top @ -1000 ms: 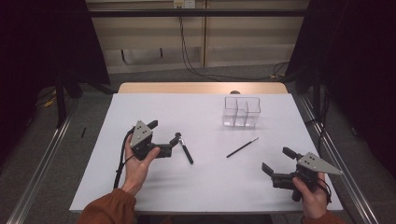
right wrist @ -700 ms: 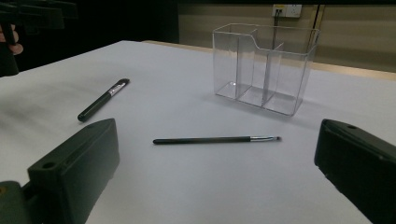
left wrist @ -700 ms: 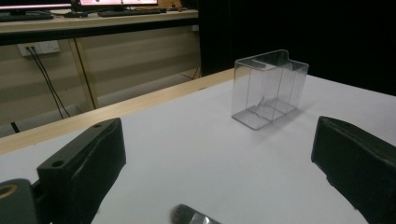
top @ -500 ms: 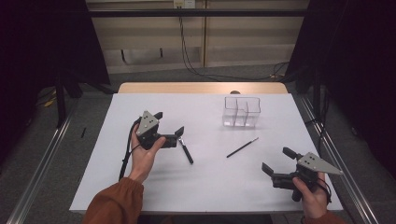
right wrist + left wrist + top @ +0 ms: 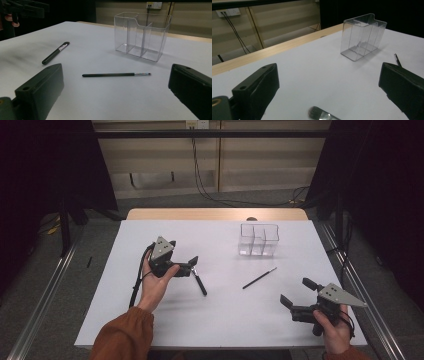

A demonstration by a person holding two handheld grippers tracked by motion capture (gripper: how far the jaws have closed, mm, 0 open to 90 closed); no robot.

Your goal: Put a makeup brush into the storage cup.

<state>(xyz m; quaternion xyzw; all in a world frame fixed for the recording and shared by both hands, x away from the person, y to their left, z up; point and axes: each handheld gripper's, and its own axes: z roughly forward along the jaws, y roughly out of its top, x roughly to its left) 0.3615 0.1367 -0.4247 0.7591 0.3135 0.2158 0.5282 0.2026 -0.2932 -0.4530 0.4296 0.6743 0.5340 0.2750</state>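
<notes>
A thick black-handled makeup brush point(image 5: 199, 282) lies left of centre on the white table point(image 5: 220, 320). My left gripper point(image 5: 184, 252) hovers open just above its bristle end, and the bristles point(image 5: 314, 112) show between the jaws in the left gripper view point(image 5: 328, 72). A thin black brush point(image 5: 259, 278) lies slanted at the middle right. Behind it stands a clear three-compartment organizer point(image 5: 258, 240), which holds nothing. My right gripper point(image 5: 295, 291) is open near the front right edge; it faces the thin brush point(image 5: 116, 74) and the organizer point(image 5: 142, 35).
The table's wooden far edge point(image 5: 215, 214) runs behind the organizer. Metal rails point(image 5: 45, 310) flank both sides of the table. The left hand's gripper point(image 5: 25, 7) appears far off in the right gripper view, beyond the thick brush point(image 5: 55, 53).
My left gripper has moved forward and right, up to the bristle end of the thick brush. The right gripper and both brushes have stayed put.
</notes>
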